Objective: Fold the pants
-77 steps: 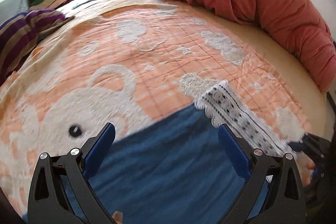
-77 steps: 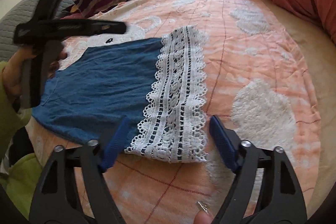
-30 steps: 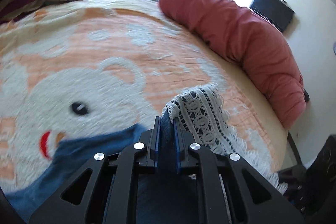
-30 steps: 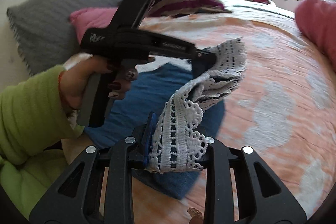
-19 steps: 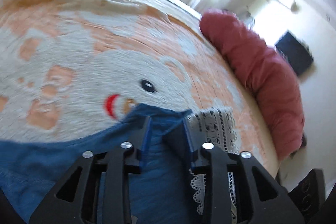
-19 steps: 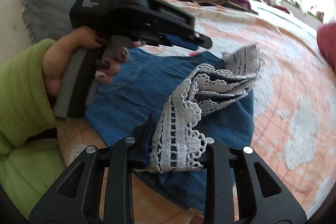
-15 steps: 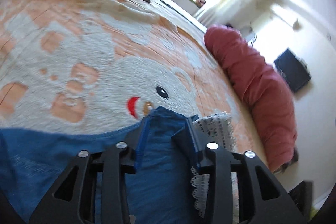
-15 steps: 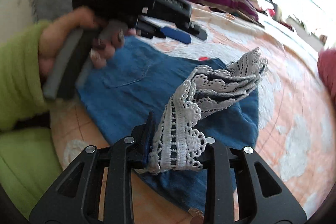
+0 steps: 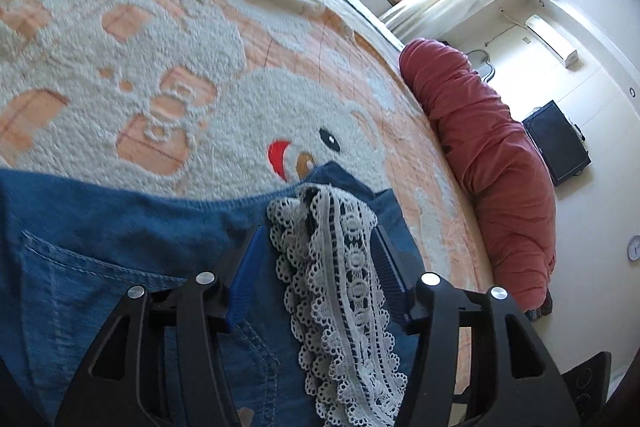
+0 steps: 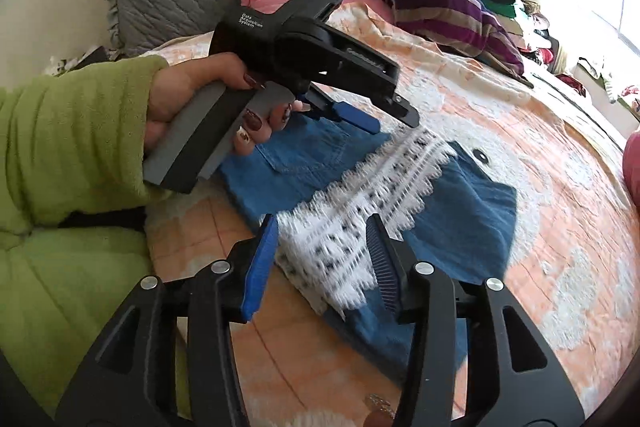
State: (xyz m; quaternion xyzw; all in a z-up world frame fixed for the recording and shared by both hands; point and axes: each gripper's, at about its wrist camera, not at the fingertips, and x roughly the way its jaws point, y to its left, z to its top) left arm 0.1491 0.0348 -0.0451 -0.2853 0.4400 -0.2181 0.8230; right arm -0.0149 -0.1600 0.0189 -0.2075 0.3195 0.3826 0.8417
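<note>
Across the lower half of both frames lie the pants (image 9: 100,267), blue denim spread on the orange bedspread (image 9: 140,39). Their lace hem (image 9: 340,287) is now folded back over the denim, so the leg end rests close to the pocket part; this looks like the first fold of the task.

Your left gripper (image 9: 316,267) stands over the lace in the bottom centre of its frame. Its jaws are opening, with the lace between them, and the pads do not press on it any more, because the cloth is already laid down.

Your right gripper (image 10: 320,259) is at the bottom centre of its own frame. Its jaws are opening too; the lace between them is blurred, so I judge it is just let go. At the upper left of that frame your left hand (image 10: 208,99), in a green sleeve (image 10: 72,131), holds the other tool low over the pants.

The fold looks a little crooked, so smoothing may be needed.
</note>
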